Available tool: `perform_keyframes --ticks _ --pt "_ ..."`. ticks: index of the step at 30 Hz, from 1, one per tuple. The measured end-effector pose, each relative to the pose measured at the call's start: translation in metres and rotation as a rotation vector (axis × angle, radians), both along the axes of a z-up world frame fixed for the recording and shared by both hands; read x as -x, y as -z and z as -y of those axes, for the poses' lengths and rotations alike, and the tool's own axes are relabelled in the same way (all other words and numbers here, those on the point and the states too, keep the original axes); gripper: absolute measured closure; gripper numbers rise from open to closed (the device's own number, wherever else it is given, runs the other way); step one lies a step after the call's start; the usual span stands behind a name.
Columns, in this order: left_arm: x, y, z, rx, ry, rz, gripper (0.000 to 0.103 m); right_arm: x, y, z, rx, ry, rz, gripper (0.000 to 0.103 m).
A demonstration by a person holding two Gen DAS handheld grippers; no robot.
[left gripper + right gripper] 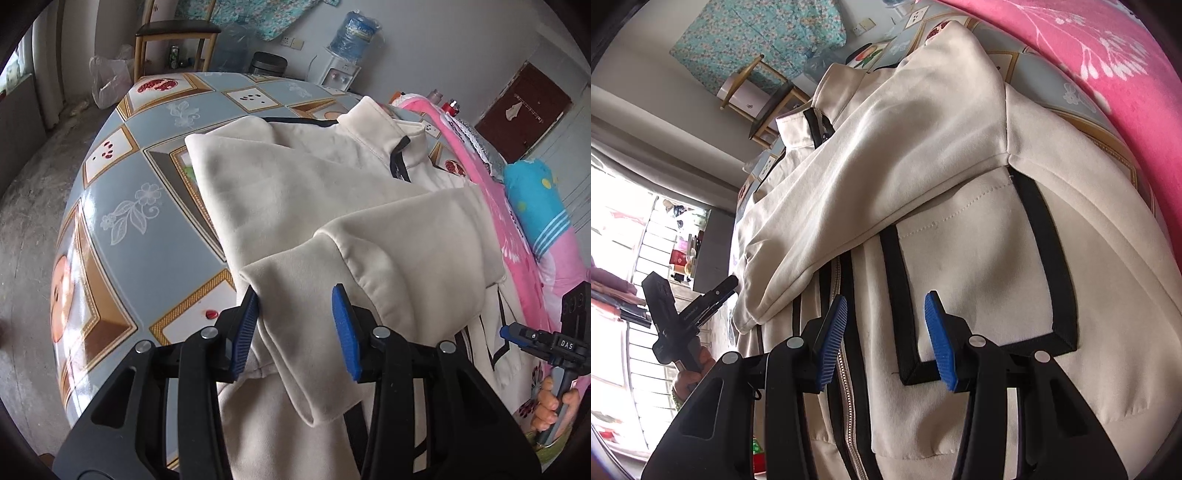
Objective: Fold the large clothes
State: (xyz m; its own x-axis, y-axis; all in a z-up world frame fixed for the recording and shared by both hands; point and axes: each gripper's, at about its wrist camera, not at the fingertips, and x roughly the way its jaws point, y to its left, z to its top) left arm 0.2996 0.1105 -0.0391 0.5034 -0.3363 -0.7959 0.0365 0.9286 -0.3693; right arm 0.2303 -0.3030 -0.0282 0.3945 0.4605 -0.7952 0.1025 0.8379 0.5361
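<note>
The left gripper (295,328) is hovering with its blue pads (246,328) standing moderately apart, a folded sleeve (291,317) of the cream jacket (303,184) lying between them; the left pad is sitting just at the sleeve's edge, the right pad is clear of the cloth, so nothing is clamped. The right gripper (886,332) is likewise parted to a middling width — its fingers are straddling the jacket front between the zipper (846,369) and the black-trimmed pocket (979,280), and whether the tips are touching the fabric cannot be told.

The jacket is lying on the patterned table (122,206), both sleeves folded across its front, collar (380,136) at the far end. To the left gripper's left the tabletop is lying bare out to its rounded edge. On the opposite side a pink blanket (502,214) is crowding the jacket's edge, leaving little room there. Beyond the table a chair (173,33) and a water dispenser (343,66) are standing by the wall.
</note>
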Motion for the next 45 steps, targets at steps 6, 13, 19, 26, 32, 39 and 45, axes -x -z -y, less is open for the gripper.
perform_keyframes --ticks 6,13,19,26,32,39,45 --pt "-0.011 -0.037 0.012 -0.07 0.023 0.115 0.099 -0.001 -0.014 0.013 0.047 0.039 0.059 0.059" --pt "-0.051 -0.092 -0.002 -0.039 0.039 0.201 0.099 -0.006 -0.04 0.054 0.101 0.136 0.125 0.059" --pt "-0.088 -0.009 -0.033 0.003 -0.03 -0.064 0.099 -0.042 -0.049 0.077 0.194 0.145 0.114 0.059" --pt "-0.084 0.005 -0.041 0.04 -0.032 -0.097 0.099 -0.14 -0.038 0.082 0.325 0.071 0.062 0.061" --pt "-0.085 -0.005 -0.051 0.143 -0.028 -0.1 0.099 -0.174 -0.015 0.069 0.404 -0.007 0.029 0.097" --pt "-0.102 0.013 -0.038 0.014 -0.046 -0.205 0.094 -0.17 -0.013 0.066 0.538 0.015 0.055 0.097" --pt "-0.075 -0.013 -0.036 -0.145 -0.149 -0.061 0.078 -0.168 -0.025 0.07 0.607 0.053 0.075 0.069"
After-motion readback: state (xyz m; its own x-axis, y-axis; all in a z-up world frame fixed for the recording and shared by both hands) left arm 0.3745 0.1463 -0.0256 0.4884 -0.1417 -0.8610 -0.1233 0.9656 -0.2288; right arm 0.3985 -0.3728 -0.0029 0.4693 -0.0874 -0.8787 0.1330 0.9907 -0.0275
